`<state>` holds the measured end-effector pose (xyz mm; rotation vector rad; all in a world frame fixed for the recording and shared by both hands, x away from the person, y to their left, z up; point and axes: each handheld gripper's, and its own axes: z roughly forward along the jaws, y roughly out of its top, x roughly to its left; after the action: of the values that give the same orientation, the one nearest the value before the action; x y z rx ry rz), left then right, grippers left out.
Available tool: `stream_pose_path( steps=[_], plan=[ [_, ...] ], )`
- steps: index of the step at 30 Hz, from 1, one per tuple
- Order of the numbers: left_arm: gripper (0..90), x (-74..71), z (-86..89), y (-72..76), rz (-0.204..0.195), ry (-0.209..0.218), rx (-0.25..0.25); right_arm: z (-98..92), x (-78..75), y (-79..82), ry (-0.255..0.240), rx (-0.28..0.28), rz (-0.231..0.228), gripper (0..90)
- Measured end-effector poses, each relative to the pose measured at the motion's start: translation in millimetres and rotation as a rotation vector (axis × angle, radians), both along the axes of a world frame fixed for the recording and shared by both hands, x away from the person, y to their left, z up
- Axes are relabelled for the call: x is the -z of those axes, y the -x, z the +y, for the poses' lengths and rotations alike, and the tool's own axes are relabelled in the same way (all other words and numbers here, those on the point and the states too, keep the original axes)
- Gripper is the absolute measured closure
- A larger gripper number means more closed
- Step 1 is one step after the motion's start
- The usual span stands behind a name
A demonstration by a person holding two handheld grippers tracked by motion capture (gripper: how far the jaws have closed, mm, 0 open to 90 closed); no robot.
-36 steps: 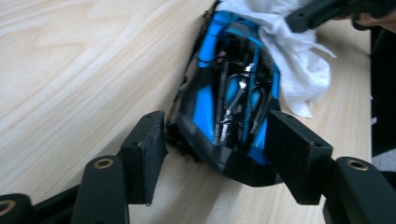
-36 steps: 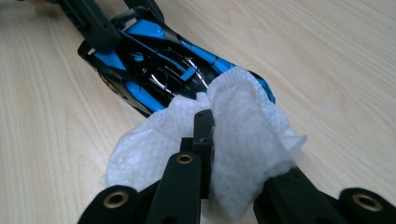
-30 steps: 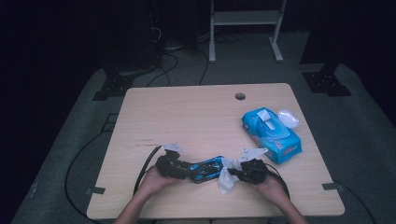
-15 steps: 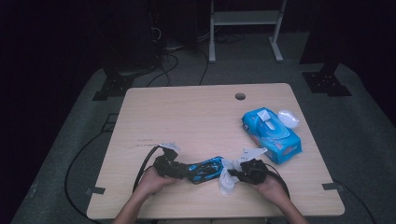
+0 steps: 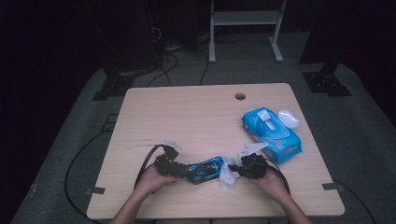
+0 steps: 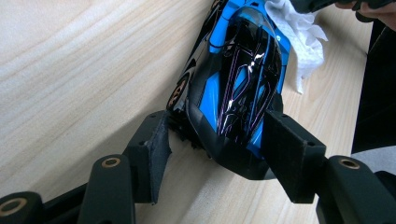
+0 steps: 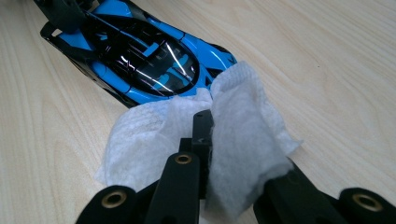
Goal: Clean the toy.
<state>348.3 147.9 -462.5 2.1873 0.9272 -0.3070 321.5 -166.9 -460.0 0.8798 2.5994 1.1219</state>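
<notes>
Toy car [image 6: 236, 88]: light, glossy, slippery, fragile trim. Left gripper [image 6: 217, 149] fingers just eased open, loosely straddling its tail. Right gripper [image 7: 219, 140] clamps soft wipe [image 7: 243, 135] at car's nose

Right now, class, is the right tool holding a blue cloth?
No, the right tool is shut on a white wipe beside the blue toy car.

The toy car [image 6: 238, 88] is glossy blue-and-black plastic with bright reflections; the wipe [image 7: 233, 140] is white, soft, textured cloth-like paper; the tabletop [image 5: 187, 116] is pale, smooth matt wood grain; tongs [image 6: 215, 154] matt black plastic
</notes>
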Motion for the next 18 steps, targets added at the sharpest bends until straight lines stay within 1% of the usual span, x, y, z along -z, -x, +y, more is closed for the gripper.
stream_pose_path(
  steps=[1,2,3,4,5,6,7,9,10,12,14,15,16,17,18],
  plan=[
    [49.2,-1.5,0.3,0.1,-0.019,-0.007,0.002,-0.7,-0.8,-0.8,-0.007,0.002,-0.001,81.8],
    [49.2,-2.5,0.1,0.3,-0.027,-0.016,0.008,-0.7,-0.8,-0.8,-0.007,0.002,-0.001,81.8],
    [50.6,-3.6,-1.3,2.0,-0.051,-0.022,0.011,-1.8,-1.7,-1.4,-0.014,0.007,0.0,81.3],
    [50.5,-3.6,-1.3,2.0,-0.051,-0.022,0.011,-1.8,-1.7,-1.4,-0.014,0.007,0.0,81.3],
    [50.5,-3.8,-1.4,3.2,-0.066,-0.025,0.015,-2.9,-1.9,-2.2,-0.016,0.004,-0.002,81.1],
    [50.8,-3.9,-1.4,4.4,-0.08,-0.024,0.013,-4.6,-2.2,-3.5,-0.032,0.007,0.004,80.6],
    [50.8,-4.3,-1.6,6.0,-0.104,-0.026,0.017,-4.6,-2.2,-3.5,-0.032,0.007,0.004,80.6],
    [50.7,-5.3,-2.6,10.2,-0.158,-0.036,0.022,-5.8,-2.3,-5.3,-0.047,0.001,0.013,80.3],
    [50.5,-5.5,-2.9,12.0,-0.177,-0.039,0.022,-7.1,-2.8,-8.6,-0.053,0.002,0.023,80.0],
    [50.5,-5.8,-3.5,14.1,-0.203,-0.042,0.025,-7.5,-3.1,-10.1,-0.057,0.002,0.026,80.0],
    [50.9,-6.7,-5.0,18.0,-0.256,-0.053,0.038,-8.2,-4.4,-13.8,-0.068,0.006,0.031,80.0],
    [50.9,-6.8,-5.7,19.4,-0.27,-0.056,0.037,-8.5,-5.3,-18.4,-0.084,0.001,0.047,79.4],
    [50.9,-6.7,-6.0,20.1,-0.28,-0.056,0.039,-8.1,-5.6,-20.7,-0.087,0.0,0.052,79.1],
    [50.9,-6.5,-5.5,20.2,-0.28,-0.055,0.04,-7.6,-5.6,-23.0,-0.099,-0.006,0.066,78.3],
    [50.9,-6.1,-5.2,20.0,-0.276,-0.05,0.036,-7.6,-5.6,-23.0,-0.099,-0.006,0.066,78.3]
  ],
)
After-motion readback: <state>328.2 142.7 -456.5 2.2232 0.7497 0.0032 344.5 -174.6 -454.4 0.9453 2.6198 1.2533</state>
